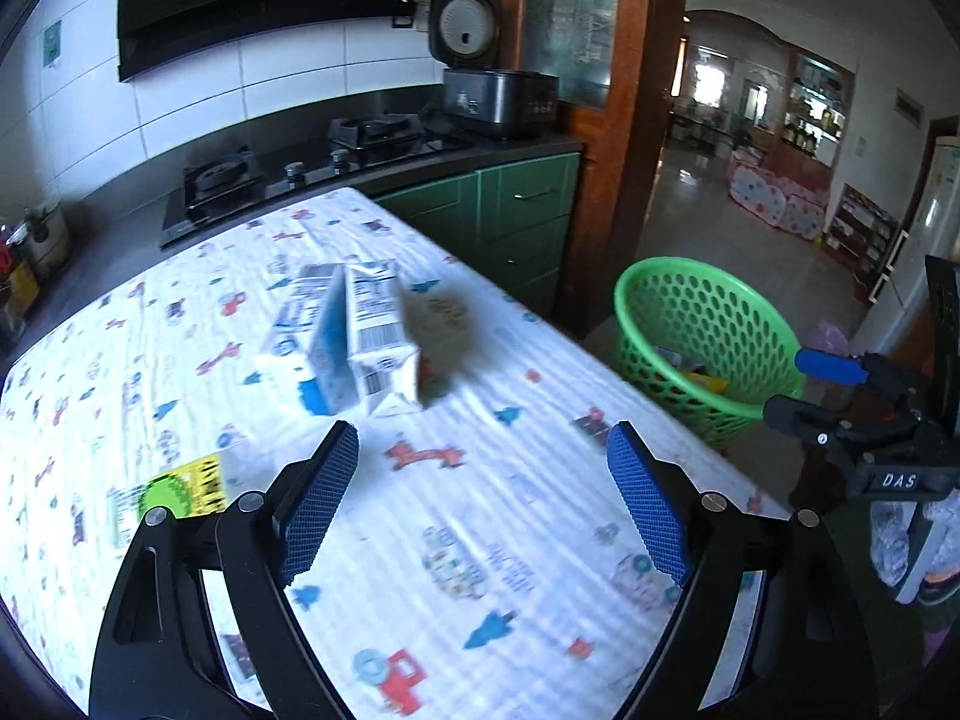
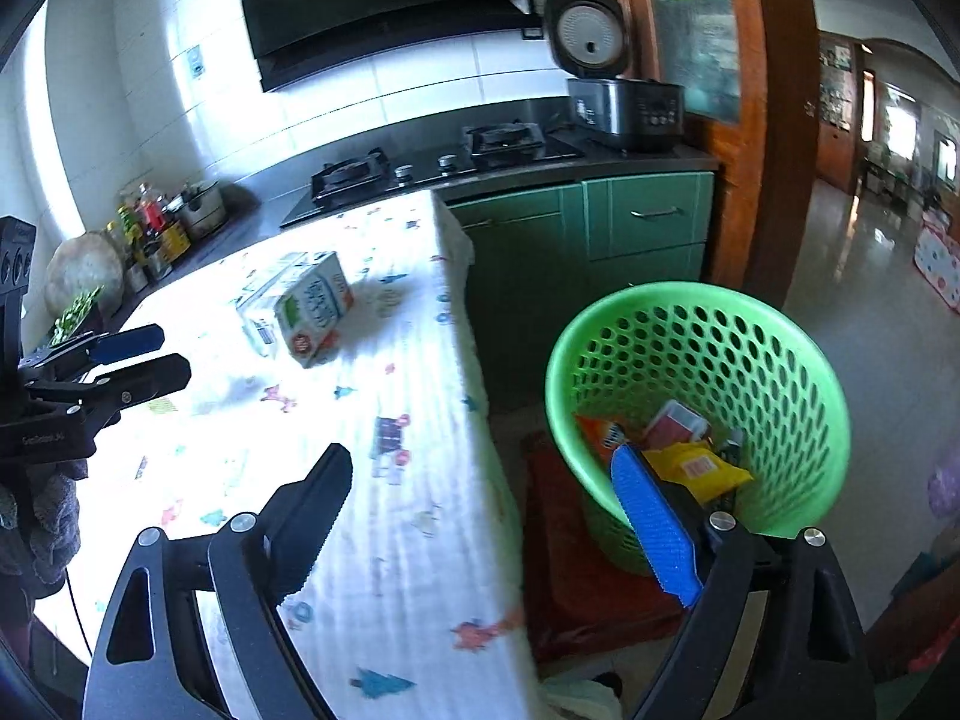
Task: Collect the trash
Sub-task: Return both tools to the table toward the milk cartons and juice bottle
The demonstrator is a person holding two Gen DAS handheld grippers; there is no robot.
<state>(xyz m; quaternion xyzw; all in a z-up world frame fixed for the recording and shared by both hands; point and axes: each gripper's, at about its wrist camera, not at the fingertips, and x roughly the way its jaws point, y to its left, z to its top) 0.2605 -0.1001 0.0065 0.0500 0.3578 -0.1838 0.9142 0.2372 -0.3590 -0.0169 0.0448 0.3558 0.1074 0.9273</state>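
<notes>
both tools are spread and empty: the left tool (image 1: 483, 450) hangs over the worktop (image 1: 510, 540) near the two cartons (image 1: 354, 348), the right tool (image 2: 480, 480) straddles the worktop edge beside the green basket (image 2: 780, 324) (wrappers already inside). risk: the leaning cartons could topple or skid if nudged off-centre, or miss the basket.

Two cartons (image 1: 342, 336) lie tipped together on the patterned surface (image 1: 480, 540). The green perforated basket (image 2: 708, 360) stands on the floor just beside it, holding wrappers (image 2: 690, 468).
</notes>
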